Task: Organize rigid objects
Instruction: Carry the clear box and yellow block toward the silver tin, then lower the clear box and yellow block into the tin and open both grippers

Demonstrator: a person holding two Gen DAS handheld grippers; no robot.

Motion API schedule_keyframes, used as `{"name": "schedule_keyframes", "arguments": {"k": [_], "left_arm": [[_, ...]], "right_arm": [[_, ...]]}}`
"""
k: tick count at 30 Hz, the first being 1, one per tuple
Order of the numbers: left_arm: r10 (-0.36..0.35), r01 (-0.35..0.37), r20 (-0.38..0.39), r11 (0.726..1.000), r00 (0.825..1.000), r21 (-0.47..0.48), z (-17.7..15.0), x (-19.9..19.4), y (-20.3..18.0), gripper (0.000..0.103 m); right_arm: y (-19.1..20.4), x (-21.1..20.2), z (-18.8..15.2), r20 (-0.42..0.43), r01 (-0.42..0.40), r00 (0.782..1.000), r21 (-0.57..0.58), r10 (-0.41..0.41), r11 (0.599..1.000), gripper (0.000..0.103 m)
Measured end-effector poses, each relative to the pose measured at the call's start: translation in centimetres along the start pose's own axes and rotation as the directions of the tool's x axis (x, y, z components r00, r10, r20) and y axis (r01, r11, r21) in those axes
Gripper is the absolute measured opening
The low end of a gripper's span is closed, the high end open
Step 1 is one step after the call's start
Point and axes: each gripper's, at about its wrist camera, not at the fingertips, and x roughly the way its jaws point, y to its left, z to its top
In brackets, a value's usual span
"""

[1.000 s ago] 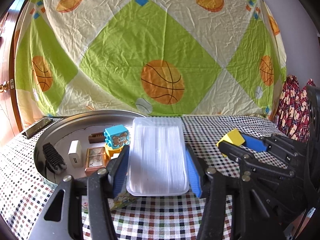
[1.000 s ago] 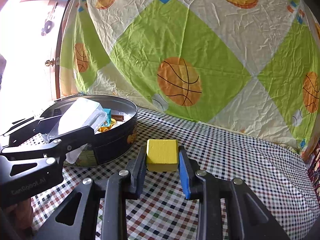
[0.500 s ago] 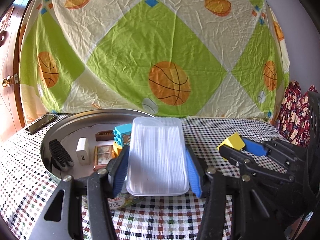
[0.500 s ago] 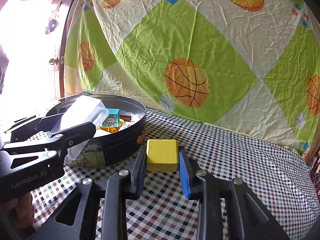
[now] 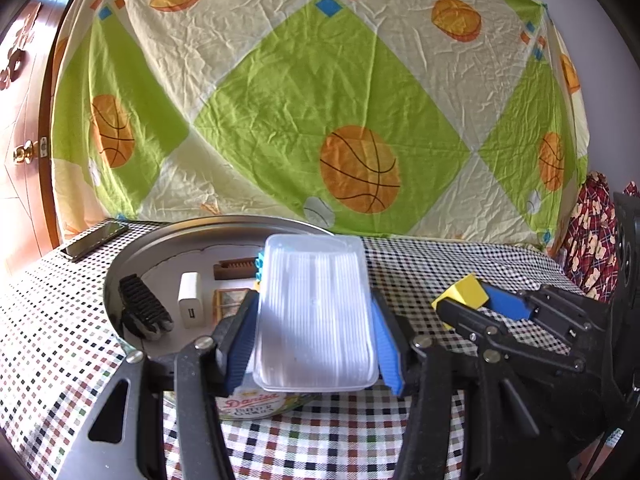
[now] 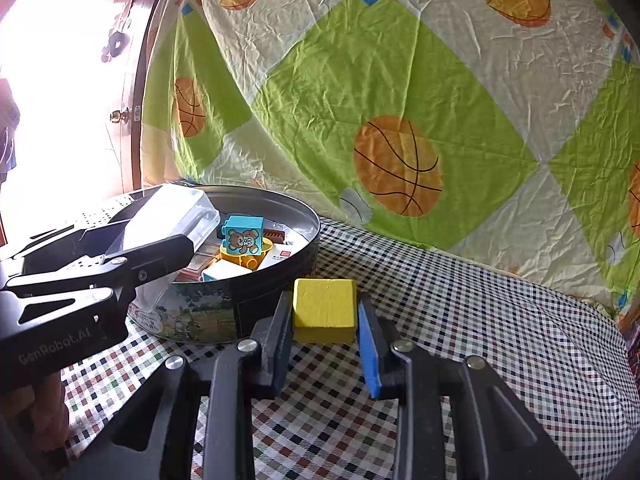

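Both hand-held grippers have edged closer to the round tin [image 6: 248,304] over the past second. The left hand-held gripper [image 5: 316,344], clamped on a clear ribbed plastic box [image 5: 316,312], now hangs over the tin's near rim; the right hand-held gripper [image 6: 324,332], just beside the tin, grips a matte yellow block [image 6: 324,308]. Both drops look imminent.

A checked tablecloth [image 5: 420,264] in white, black, red and green covers the surface. Behind it hangs a wrinkled sheet [image 5: 280,92] of cream and lime diamonds printed with orange basketballs. At left stands a wooden door [image 5: 20,128] with a brass knob [image 5: 25,152]. Red teddy-bear fabric [image 5: 592,216] shows at far right.
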Motion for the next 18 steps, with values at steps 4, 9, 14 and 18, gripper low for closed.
{"name": "schedule_keyframes", "arguments": {"k": [4,9,14,18], "left_arm": [[-0.002,0.002,0.000,1.000,1.000,-0.008,0.4,-0.2,0.7,0.053],[0.005,-0.005,0.025,1.000,1.000,-0.013,1.7,-1.3,2.0,0.053],[0.039,-0.039,0.008,0.999,0.999,0.017,3.3,-1.4,3.8,0.053],[0.070,-0.068,-0.050,0.997,0.996,0.026,4.4,0.0,5.9,0.053]], "right_arm": [[0.8,0.2,0.6,-0.001,-0.029,1.000,0.004,0.029,1.000,0.032],[2.0,0.5,2.0,0.004,-0.071,0.997,-0.004,0.071,0.997,0.032],[3.1,2.0,4.0,-0.017,-0.138,0.990,0.018,0.138,0.990,0.032],[4.2,4.2,5.4,-0.060,-0.182,0.981,0.027,0.184,0.983,0.032]]}}
